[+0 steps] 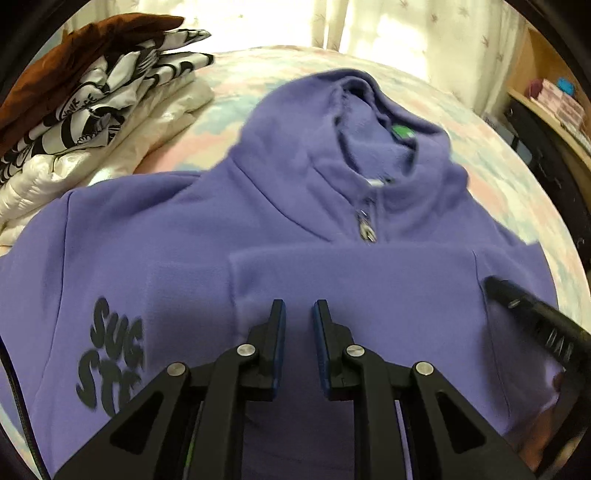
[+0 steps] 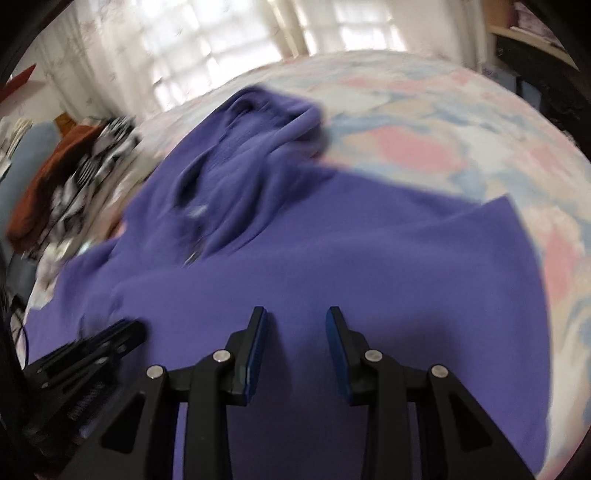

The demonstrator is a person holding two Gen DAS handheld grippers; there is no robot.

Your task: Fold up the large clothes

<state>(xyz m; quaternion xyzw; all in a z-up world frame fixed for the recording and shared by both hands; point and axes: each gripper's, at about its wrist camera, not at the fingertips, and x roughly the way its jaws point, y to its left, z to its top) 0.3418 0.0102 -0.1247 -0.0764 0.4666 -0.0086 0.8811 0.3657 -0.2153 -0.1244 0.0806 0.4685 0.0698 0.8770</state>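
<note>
A purple zip hoodie (image 1: 295,184) lies front up on the bed, its hood (image 1: 351,110) at the far end and a dark print (image 1: 110,350) on the left side. A folded layer of the same cloth (image 1: 351,280) crosses the chest below the zipper pull (image 1: 365,225). My left gripper (image 1: 299,308) hovers over this layer, its jaws a little apart with nothing between them. My right gripper (image 2: 295,314) is open over the hoodie (image 2: 332,258), also empty. The two grippers are side by side: the right gripper (image 1: 517,299) shows at the right edge, and the left gripper (image 2: 125,332) at the lower left.
A stack of folded clothes (image 1: 92,110) sits at the far left of the bed: brown, black-and-white print, and white puffy pieces. The pastel bedspread (image 2: 424,129) is bare to the right of the hoodie. Curtains (image 1: 369,22) hang behind, and a shelf unit (image 1: 554,103) stands at the right.
</note>
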